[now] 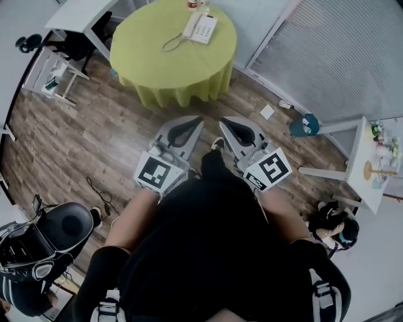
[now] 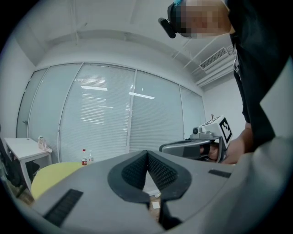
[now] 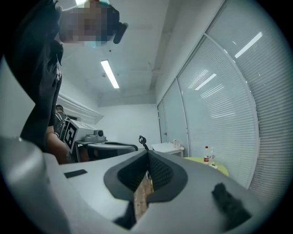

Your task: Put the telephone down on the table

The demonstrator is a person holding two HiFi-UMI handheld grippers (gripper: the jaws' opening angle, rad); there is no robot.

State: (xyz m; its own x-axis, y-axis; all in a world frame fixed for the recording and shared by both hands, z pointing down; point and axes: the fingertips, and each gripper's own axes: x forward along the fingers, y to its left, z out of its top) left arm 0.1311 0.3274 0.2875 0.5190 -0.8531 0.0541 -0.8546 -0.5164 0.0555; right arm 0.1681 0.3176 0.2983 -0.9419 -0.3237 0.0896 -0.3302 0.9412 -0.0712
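Observation:
A white telephone (image 1: 200, 28) with its coiled cord lies on the round table with the yellow-green cloth (image 1: 157, 56), far ahead of me in the head view. Both grippers are held close to my body, side by side and pointing toward the table. My left gripper (image 1: 189, 123) (image 2: 147, 153) is shut with nothing in it. So is my right gripper (image 1: 228, 126) (image 3: 148, 153), its tips touching. In the left gripper view the right gripper (image 2: 197, 146) shows at the right and the table's edge (image 2: 50, 176) at the lower left. The telephone is too small to make out in either gripper view.
Small bottles (image 1: 195, 5) (image 2: 84, 157) (image 3: 207, 155) stand on the table's far side. A white desk (image 1: 75, 16) is at the back left, a black chair (image 1: 56, 233) near left, a white side table (image 1: 371, 163) right. A teal object (image 1: 304, 124), paper (image 1: 267, 112) and a cable (image 1: 101, 192) lie on the wood floor.

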